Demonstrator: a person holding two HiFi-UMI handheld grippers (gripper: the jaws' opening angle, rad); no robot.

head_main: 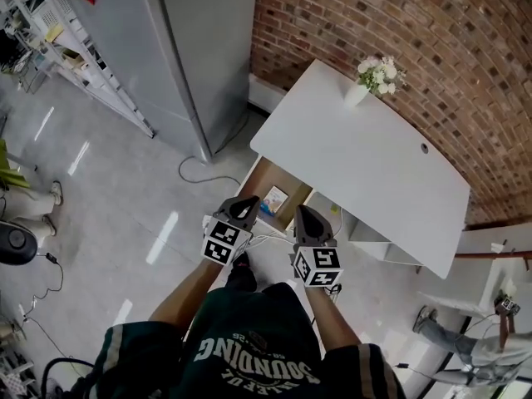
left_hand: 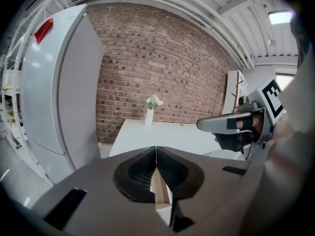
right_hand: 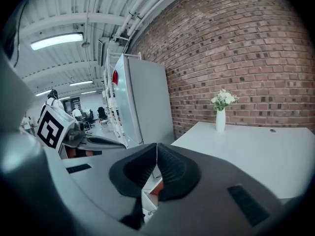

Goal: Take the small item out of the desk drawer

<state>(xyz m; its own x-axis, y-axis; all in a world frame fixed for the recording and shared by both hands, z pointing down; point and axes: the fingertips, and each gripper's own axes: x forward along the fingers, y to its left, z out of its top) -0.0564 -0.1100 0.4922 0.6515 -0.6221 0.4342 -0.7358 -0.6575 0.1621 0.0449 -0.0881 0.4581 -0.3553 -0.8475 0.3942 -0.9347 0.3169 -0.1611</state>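
Observation:
Under the white desk, the drawer stands pulled out, its brown inside showing. A small blue-and-white item lies in it. My left gripper hovers at the drawer's near left edge, jaws shut with nothing between them. My right gripper is held just right of the drawer's front, also shut and empty. In the left gripper view the pads touch, and the right gripper shows at the right. In the right gripper view the pads meet too.
A white vase of flowers stands at the desk's far edge by the brick wall. A tall grey refrigerator rises left of the desk, with a cable on the floor beside it. Metal shelving lines the far left.

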